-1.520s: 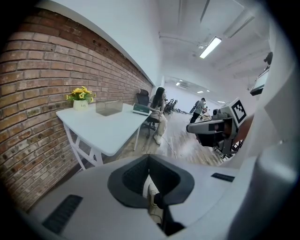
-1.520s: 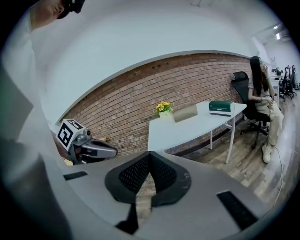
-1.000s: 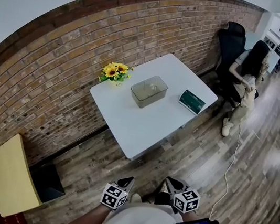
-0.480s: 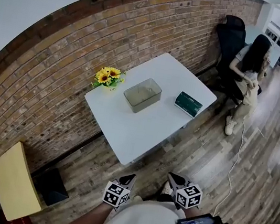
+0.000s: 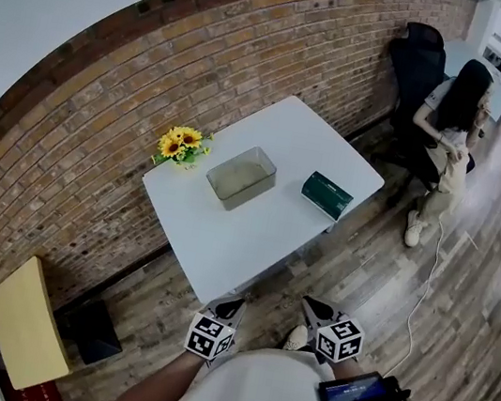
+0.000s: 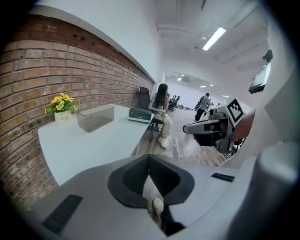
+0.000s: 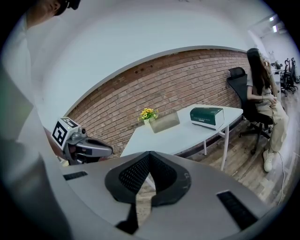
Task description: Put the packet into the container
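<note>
Jaws on both the left gripper point(image 5: 231, 304) and right gripper point(image 5: 309, 306) are closed and empty, well short of the smooth white table point(image 5: 253, 243). The right one should probably open before nearing the dark green boxy packet point(image 5: 326, 195), which lies flat near the translucent grey rectangular plastic container point(image 5: 241, 176), then grip its long sides.

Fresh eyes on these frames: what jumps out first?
A white table set against the brick wall stands out. It carries a clear container mid-table, a green packet to the container's right, and sunflowers at the wall-side corner. The left gripper and right gripper are shut and empty, short of the table's near corner. A seated person is at the upper right.
</note>
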